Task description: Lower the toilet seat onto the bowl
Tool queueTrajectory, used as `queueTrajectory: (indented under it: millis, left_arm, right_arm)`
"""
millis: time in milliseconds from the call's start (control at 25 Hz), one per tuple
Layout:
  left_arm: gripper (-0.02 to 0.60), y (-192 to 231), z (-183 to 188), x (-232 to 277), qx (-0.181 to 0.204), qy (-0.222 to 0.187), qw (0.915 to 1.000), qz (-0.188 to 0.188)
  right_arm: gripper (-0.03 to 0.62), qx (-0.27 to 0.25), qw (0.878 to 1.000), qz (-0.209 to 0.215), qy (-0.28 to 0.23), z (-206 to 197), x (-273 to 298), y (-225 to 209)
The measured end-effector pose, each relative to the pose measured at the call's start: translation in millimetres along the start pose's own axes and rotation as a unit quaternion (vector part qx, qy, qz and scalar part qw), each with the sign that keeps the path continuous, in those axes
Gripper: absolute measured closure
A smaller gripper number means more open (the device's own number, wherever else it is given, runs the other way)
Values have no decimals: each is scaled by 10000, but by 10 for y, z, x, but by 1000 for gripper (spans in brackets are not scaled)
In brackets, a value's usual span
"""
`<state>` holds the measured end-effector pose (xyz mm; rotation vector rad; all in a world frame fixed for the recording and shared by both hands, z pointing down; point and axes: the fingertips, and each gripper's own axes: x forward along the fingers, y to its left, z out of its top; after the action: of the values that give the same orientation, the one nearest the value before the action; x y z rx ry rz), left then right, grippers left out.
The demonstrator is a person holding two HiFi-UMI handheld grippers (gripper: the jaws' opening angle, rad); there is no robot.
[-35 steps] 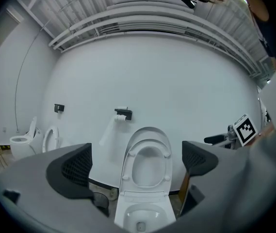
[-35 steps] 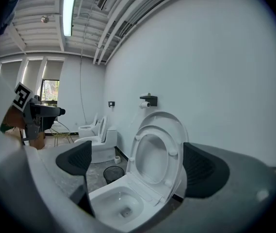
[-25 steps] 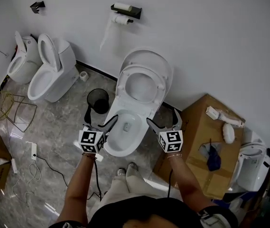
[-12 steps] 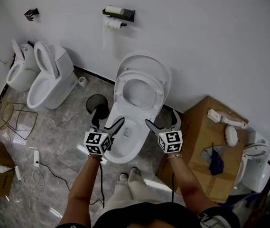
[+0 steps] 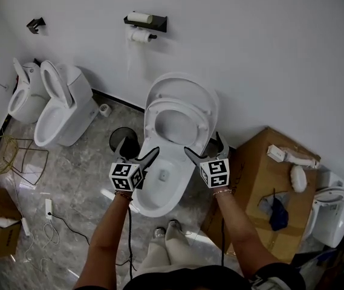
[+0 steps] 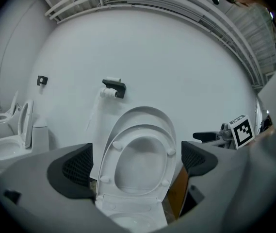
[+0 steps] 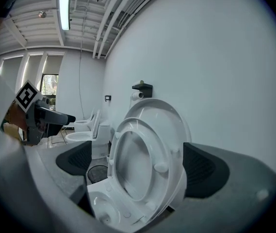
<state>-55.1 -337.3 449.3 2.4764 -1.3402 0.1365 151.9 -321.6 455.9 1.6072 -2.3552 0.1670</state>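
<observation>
1. Head view: The toilet seat point(image 5: 204, 118) stands up and leans back on the lid point(image 5: 184, 81), above the bowl point(image 5: 149, 205). The left gripper point(image 5: 138, 148) and the right gripper point(image 5: 204, 145) hang in front of it, one on each side. Neither one touches it.
2. Left gripper view: Its jaws are wide apart with nothing in them. The seat shows between them, but further off. I think the best way is to hook one jaw over the seat's top edge and tip it gently forward.
3. Right gripper view: These jaws are wide apart too and hold nothing. The seat looks hard and smooth, so it may slip. It is best to bring it down slowly so it does not bang on the bowl.
4. The room: The floor point(image 5: 75, 180) is shiny grey stone and the wall point(image 5: 268, 53) is white. A black bin point(image 5: 125, 135) sits just beside the bowl, and a cardboard box point(image 5: 262, 168) is on the other side. Two more toilets point(image 5: 60, 107) stand along the wall. A paper roll holder point(image 5: 144, 20) hangs up high.
</observation>
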Motion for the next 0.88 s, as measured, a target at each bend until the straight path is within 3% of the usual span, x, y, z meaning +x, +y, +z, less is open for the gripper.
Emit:
queueTrajectory:
  millis: [200, 400, 600, 880]
  left_arm:
    - [8, 166, -173, 183, -300, 163, 9994, 43]
    - [8, 229, -150, 526, -94, 227, 9997, -40]
    - [9, 355, -46, 919, -72, 233, 9995, -212]
    - [16, 540, -112, 1360, 124, 551, 9982, -206]
  right_arm:
    - [14, -62, 9999, -103, 35, -7, 220, -164]
    - [14, -213, 9996, -121, 154, -77, 425, -337]
    - [14, 149, 9997, -154, 140, -117, 537, -473]
    - [17, 202, 9997, -97, 58, -97, 681, -488]
